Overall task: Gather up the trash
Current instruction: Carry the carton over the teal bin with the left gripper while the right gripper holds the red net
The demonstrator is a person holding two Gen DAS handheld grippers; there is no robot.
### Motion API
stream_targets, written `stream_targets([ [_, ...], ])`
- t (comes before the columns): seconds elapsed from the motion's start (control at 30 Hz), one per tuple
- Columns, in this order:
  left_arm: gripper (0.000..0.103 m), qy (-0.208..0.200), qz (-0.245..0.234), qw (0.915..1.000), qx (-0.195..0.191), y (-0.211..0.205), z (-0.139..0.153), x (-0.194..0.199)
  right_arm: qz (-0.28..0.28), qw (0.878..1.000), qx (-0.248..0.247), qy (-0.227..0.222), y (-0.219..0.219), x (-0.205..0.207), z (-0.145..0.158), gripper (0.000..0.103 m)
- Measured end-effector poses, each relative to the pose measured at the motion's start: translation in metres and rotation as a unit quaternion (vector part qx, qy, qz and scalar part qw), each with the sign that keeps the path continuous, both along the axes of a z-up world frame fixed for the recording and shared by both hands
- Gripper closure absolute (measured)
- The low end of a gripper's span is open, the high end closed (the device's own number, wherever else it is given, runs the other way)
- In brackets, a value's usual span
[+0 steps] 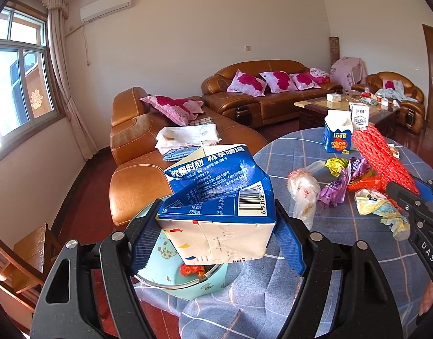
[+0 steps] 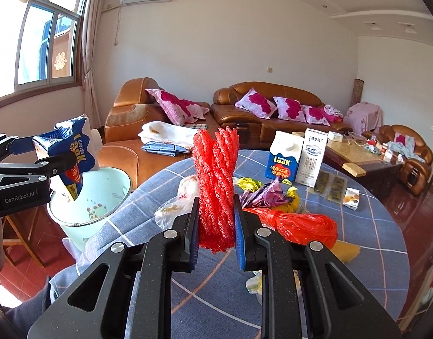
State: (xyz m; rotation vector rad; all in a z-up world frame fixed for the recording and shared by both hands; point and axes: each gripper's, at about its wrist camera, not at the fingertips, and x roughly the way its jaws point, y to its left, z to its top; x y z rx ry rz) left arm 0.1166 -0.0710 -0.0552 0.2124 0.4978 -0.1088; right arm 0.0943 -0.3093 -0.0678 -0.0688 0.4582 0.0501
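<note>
Both wrist views are bright with daylight from the window (image 1: pixel 18 79) on the left, whose panes are blown out to near white, and a warm cast lies on the wall (image 1: pixel 188 36) and the leather sofa (image 1: pixel 137 175). Shadows are soft, with glare on the polished red floor (image 2: pixel 414 214) at the right. The fisheye lens bends the window frame and ceiling lines strongly and blacks out the corners, while focus stays sharp from near to far, with no motion blur.
</note>
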Motion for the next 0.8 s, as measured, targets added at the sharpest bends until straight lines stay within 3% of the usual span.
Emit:
stream_targets([
  [0.8, 0.030, 0.008, 0.063, 0.9979, 0.013, 0.043, -0.004, 0.020, 0.041, 0.999, -0.005, 0.011, 0.032, 0.028, -0.010, 0.082],
])
